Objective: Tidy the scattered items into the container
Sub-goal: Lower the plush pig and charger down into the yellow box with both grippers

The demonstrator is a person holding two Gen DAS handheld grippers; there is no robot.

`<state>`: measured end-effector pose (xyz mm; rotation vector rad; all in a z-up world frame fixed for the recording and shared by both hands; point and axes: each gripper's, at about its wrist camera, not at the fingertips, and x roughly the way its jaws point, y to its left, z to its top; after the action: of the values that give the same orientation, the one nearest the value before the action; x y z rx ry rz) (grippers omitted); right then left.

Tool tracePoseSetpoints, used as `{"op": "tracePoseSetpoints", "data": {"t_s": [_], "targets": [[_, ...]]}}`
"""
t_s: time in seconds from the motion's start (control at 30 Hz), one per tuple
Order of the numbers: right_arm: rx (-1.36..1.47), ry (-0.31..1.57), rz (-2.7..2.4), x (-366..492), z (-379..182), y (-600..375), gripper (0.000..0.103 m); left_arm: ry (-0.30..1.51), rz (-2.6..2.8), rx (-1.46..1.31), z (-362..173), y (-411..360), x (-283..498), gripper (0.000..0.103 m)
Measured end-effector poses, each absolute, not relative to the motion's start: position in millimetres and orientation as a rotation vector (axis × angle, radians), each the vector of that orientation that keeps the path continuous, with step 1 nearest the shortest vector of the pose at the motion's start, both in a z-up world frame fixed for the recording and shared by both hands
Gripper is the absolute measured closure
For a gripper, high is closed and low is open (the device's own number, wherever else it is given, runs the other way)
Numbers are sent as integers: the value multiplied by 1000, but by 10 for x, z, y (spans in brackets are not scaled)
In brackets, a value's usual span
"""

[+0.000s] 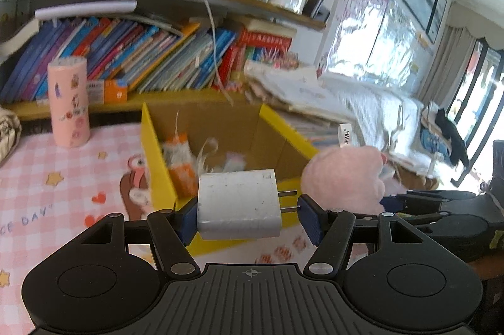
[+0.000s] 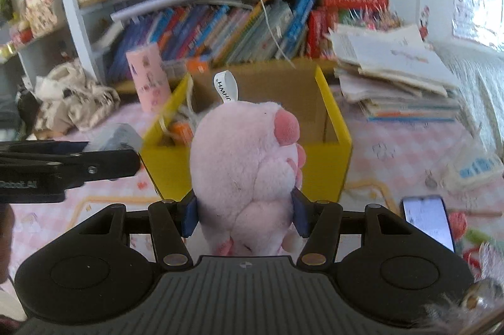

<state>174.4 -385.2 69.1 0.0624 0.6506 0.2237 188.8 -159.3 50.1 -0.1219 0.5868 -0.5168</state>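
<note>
1. Nearest: left gripper [image 1: 247,213] clamped on a white charger plug [image 1: 238,203]; right gripper [image 2: 244,213] squeezed onto a pink plush toy [image 2: 245,174], both held just short of the box.
2. Beyond: yellow cardboard box [image 2: 341,127], already holding some small items (orange, fluffy, blurred).
3. Left to do: dropping both in; phone [image 2: 426,220] on the mat perhaps too.

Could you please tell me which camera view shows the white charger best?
The left wrist view: the charger sits centred between the left gripper's fingers, prongs visible. The right wrist view shows only a blurred grey corner of it at the left edge.
</note>
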Motion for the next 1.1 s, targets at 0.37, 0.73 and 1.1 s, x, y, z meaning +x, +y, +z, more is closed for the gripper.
{"op": "tracePoseSetpoints", "data": {"t_s": [0.37,0.73,1.1], "targets": [[14,551,275,2367,962,-4011,49,509,-448,-97,735,-1787,2338,38],[-56,651,342,3076,662,-3991,48,585,-367,-50,565,-1990,2885,38],[-130,768,399,3446,336,-3946,47,665,-368,29,339,-2179,3233,38]]}}
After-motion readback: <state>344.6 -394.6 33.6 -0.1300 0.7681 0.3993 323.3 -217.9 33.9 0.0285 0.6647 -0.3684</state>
